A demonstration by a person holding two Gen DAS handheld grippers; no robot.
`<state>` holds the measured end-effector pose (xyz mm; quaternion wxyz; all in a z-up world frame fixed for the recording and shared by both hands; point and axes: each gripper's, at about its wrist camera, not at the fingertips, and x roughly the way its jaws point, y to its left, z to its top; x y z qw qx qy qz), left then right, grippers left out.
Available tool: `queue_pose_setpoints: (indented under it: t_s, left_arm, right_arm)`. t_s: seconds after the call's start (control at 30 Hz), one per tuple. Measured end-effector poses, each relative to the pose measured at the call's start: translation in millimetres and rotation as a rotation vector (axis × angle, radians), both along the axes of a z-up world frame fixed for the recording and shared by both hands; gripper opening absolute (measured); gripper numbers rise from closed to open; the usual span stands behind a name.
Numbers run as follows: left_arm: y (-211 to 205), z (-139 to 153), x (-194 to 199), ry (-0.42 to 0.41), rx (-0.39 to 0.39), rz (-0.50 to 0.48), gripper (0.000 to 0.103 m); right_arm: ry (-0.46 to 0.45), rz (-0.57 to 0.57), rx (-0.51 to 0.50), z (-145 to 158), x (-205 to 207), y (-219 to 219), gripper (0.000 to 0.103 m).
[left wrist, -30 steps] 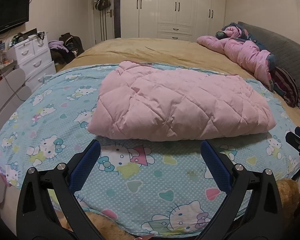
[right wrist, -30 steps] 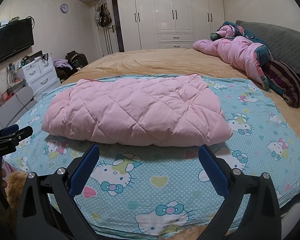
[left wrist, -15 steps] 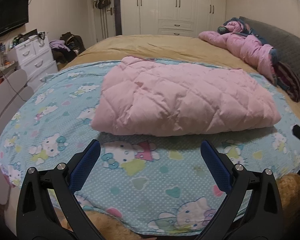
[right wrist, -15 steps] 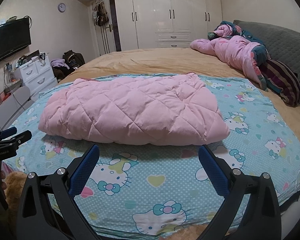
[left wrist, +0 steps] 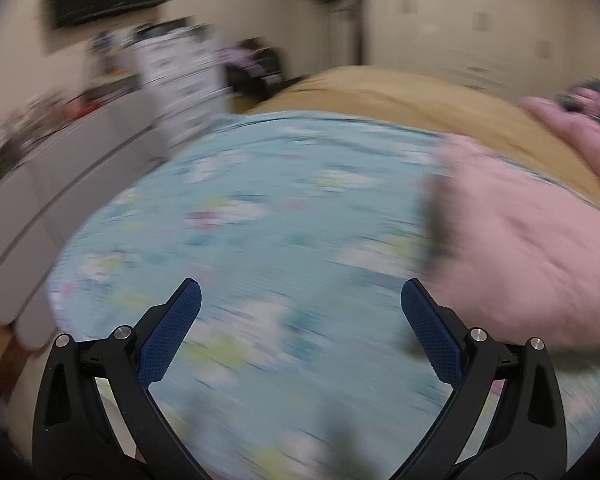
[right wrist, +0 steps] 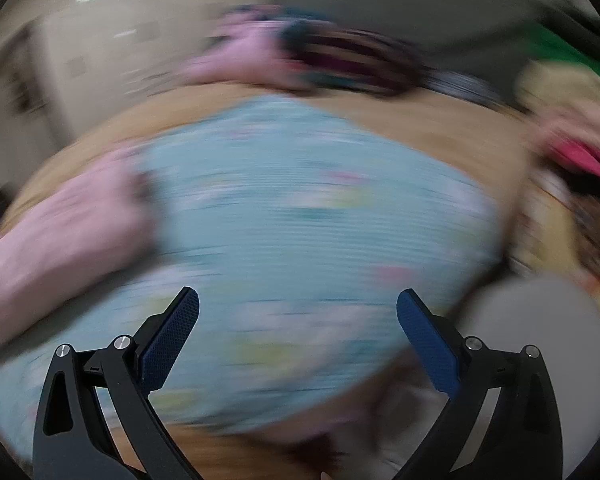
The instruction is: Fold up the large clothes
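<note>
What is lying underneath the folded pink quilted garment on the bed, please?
The pink garment rests on the light blue patterned sheet, which lies over the tan bedspread. Whatever is directly beneath the garment is covered, and blur hides finer detail.

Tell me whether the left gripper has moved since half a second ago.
Yes. The left gripper, open, has swung leftward: the pink quilted coat, centred ahead before, now lies at the right edge, and the white drawers sit nearer centre.

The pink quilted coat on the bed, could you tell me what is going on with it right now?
Nobody holds it. The pink quilted coat lies folded on the light-blue cartoon sheet. The left gripper and right gripper are both open and empty above the sheet. Both views are motion-blurred, with the coat at the frame edges.
</note>
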<state>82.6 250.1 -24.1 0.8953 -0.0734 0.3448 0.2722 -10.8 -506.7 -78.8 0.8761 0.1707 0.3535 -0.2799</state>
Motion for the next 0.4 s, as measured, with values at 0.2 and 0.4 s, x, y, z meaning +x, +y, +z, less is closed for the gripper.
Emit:
queue_pose_setpoints:
  t_s: [0.2, 0.4]
  left_arm:
    - [91.6, -2.8, -5.7, 0.0, -0.029, 0.21, 0.094]
    - [115.5, -11.6, -20.3, 0.006, -0.103, 0.282, 0.094]
  right_arm:
    - [0.054, -0.455, 0.033, -30.7, -89.3, -123.8, 0.099]
    - [0.125, -0.612, 0.038, -58.5, -130.7, -173.0, 0.099]
